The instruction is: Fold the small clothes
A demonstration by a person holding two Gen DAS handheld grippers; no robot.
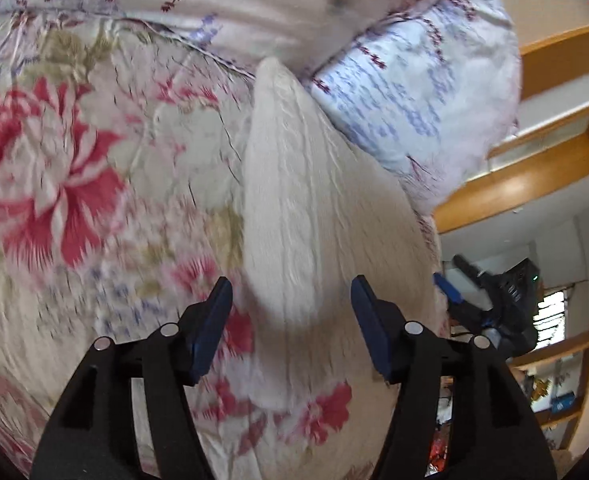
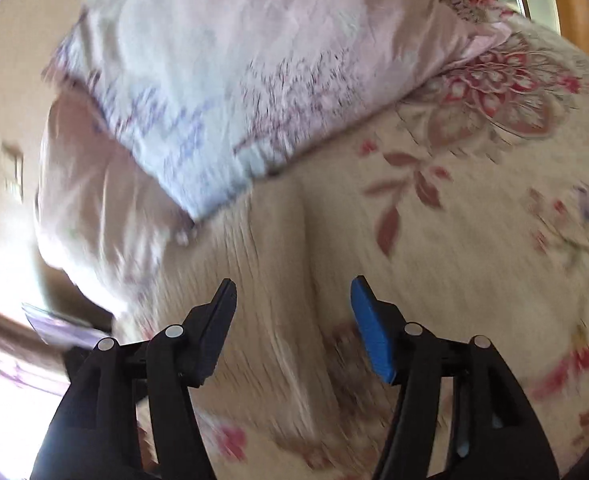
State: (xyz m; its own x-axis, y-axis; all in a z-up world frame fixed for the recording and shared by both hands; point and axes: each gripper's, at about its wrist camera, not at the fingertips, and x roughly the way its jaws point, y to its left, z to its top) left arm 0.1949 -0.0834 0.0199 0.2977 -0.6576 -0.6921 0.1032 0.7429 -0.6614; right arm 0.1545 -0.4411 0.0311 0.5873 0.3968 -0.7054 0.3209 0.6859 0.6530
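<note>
Both grippers' fingers [image 1: 218, 304] wide, holding nothing; soft, probably light cream knit [image 1: 294, 200] on bed [image 1: 74, 160], best pinched at hem corners.

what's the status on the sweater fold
Left hand-held gripper open, right hand-held gripper open. White knit garment on floral bedspread, ungrasped. Pillow beside it.

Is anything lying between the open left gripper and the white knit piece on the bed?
Nothing visible. The left gripper has its jaws open, with the white knit garment lying on the floral bedspread directly ahead and reaching between them. The pillow sits beyond it, touching its far edge, not blocking the approach.
</note>
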